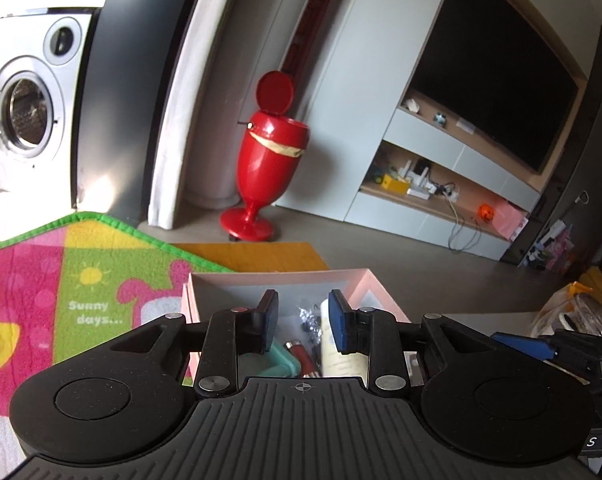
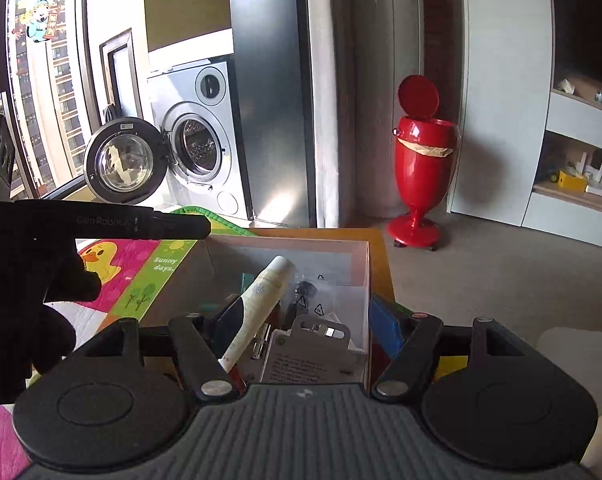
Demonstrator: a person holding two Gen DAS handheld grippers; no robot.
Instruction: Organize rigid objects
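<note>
Left wrist view: left gripper (image 1: 303, 318) hangs above the pink box (image 1: 279, 276), blue pads (image 1: 270, 320) moderately parted with nothing between them. Box sits on a wooden surface next to the colourful play mat (image 1: 61, 280). Inside it: cream tube (image 1: 339, 344), teal container (image 1: 279, 362), small red item (image 1: 299, 354), crinkly plastic bag with dark bits (image 1: 309, 316). Right wrist view: right gripper (image 2: 307, 334) has its jaws spread wide, one finger inside the box, the other outside its right wall; nothing held. The tube (image 2: 261, 300) leans diagonally across the contents, a grey card package (image 2: 301, 356) lying flat near the front. Judgement: tube looks light, stiff and smooth, so likely slippery; best taken across the mid-body, pads square to its axis, not at the rounded end. Card package probably light but flat, so hard to pinch except by an edge. The bag would crumple under the pads. Box walls look like thin card, easy to nudge or tip.
</note>
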